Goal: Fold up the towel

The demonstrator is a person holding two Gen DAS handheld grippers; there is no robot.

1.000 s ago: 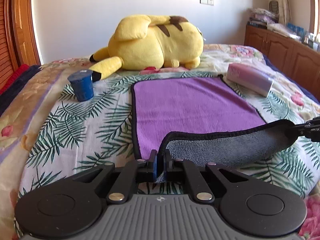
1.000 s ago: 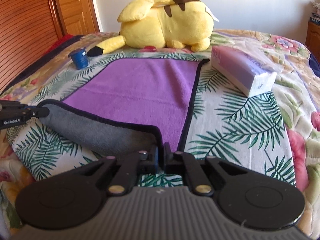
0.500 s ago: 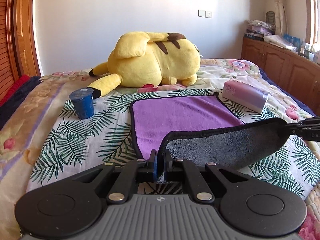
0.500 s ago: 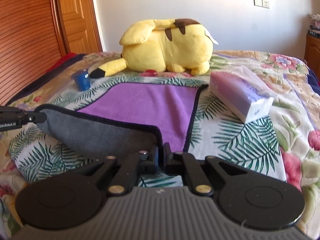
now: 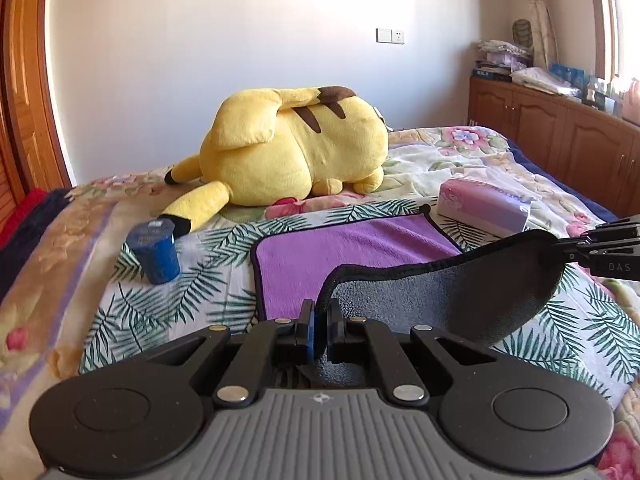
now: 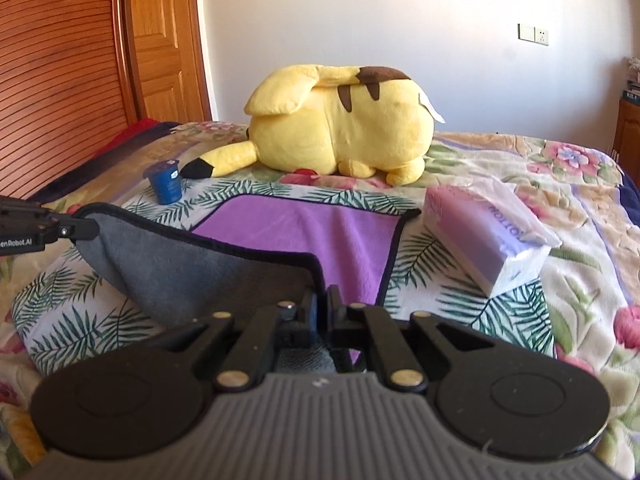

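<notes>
1. Towel (image 5: 352, 244) lies on the bed (image 5: 168, 300), purple face up, black trim around the edge; near edge is lifted off the bed with the grey underside (image 6: 192, 276) showing.
2. Left gripper (image 5: 319, 326): fingers pinched narrow on the near left corner of the towel, cloth squeezed between the blue pads. It shows in the right wrist view too (image 6: 82, 229), at the far left, clamped on the same corner.
3. Right gripper (image 6: 321, 314): fingers narrow, clamped on the near right corner of the towel. In the left wrist view (image 5: 560, 245) it holds that corner at the right edge.
4. Lifted edge sags in a curve between the two grippers; the far half of the towel rests flat on the bed.
5. Yellow plush toy (image 5: 296, 152) lies on its side beyond the towel's far edge, apart from it.
6. Blue cup (image 5: 154, 252) stands upright on the bed, left of the towel, just beside the plush's black-tipped tail.
7. Purple tissue pack (image 6: 480, 240) lies on the bed right of the towel, near its far right corner; whether it touches, cannot tell.
8. Wooden cabinets (image 5: 560, 140) along the right wall; wooden door (image 6: 160, 48) on the left.
</notes>
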